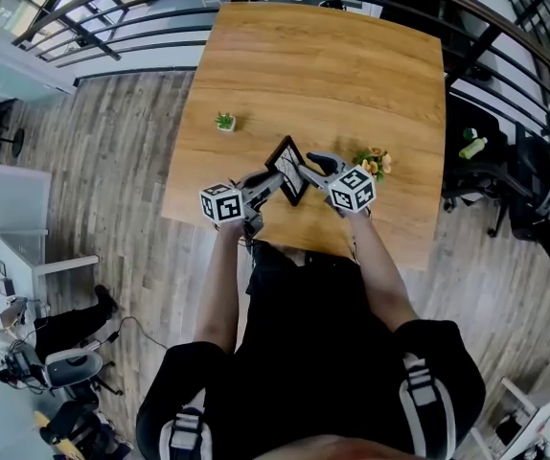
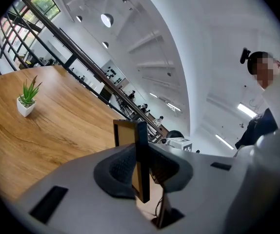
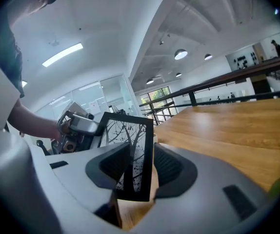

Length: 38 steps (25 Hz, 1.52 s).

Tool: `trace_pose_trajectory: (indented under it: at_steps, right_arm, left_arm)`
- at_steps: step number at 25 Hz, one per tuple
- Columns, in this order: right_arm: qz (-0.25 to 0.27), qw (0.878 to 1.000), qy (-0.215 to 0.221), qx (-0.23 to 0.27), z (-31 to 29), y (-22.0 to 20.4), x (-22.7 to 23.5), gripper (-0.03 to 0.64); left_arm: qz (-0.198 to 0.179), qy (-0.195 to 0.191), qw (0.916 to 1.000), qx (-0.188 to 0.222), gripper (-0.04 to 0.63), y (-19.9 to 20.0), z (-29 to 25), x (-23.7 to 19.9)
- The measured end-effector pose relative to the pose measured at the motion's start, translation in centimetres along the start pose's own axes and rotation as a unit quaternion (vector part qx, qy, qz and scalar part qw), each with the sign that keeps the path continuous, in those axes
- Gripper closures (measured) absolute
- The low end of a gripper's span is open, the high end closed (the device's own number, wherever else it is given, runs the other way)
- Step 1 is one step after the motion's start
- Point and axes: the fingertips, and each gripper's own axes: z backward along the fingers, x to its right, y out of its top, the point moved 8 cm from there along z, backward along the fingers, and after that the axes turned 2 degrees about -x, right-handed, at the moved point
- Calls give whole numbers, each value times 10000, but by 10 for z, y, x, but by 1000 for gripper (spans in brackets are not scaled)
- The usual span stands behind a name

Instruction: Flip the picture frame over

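Observation:
The picture frame (image 1: 287,168) is black-edged, with a print of dark tree branches on white, and stands upright above the near part of the wooden table (image 1: 323,65). My left gripper (image 1: 275,177) is shut on it from the left. In the left gripper view the frame (image 2: 140,145) is edge-on, its tan back showing, with both pads pressed on it around the left gripper (image 2: 141,168). My right gripper (image 1: 308,165) comes in from the right. Its view shows the printed face of the frame (image 3: 130,150) slanting between the right gripper's (image 3: 141,168) jaws, which stand open and loose around it.
A small green plant in a white pot (image 1: 224,121) (image 2: 27,99) stands on the table to the left. A bunch of orange flowers (image 1: 373,162) lies just right of the right gripper. The table's front edge is under my hands; railings run beyond its far side.

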Motion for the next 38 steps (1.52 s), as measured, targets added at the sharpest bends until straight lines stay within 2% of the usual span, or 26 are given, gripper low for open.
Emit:
trace_pose_trajectory:
  at_steps: [4,8,15,21,25,30,38]
  right_arm:
    - [-164,9997,142,-81,0,-6,0,457]
    - [-57,9998,172,-27,5,-4,0,453]
    - [-427,9963,746,61,10,-7,0,468]
    - [-1032,9823,1559,86,19,-17,3,457]
    - [-1407,9711,1923,137,22,-19,-1,482]
    - [-1532,9688,1939,180,22,-24,1,509]
    - [-1536,9814,1134,198,16,-29,2,514]
  left_arm:
    - [-94,-317,9994,-86,503,-4,3,8]
    - [-164,-537,9984,-59,503,-5,5,14]
    - [-197,-841,9962,-84,503,-5,12,17]
    - [-99,-1319,9911,-156,505,-12,16,21]
    - [2,-1479,9889,-112,506,-12,19,25]
    - [10,-1376,9905,-66,508,-13,18,23]
    - [150,-566,9983,63,514,-10,17,0]
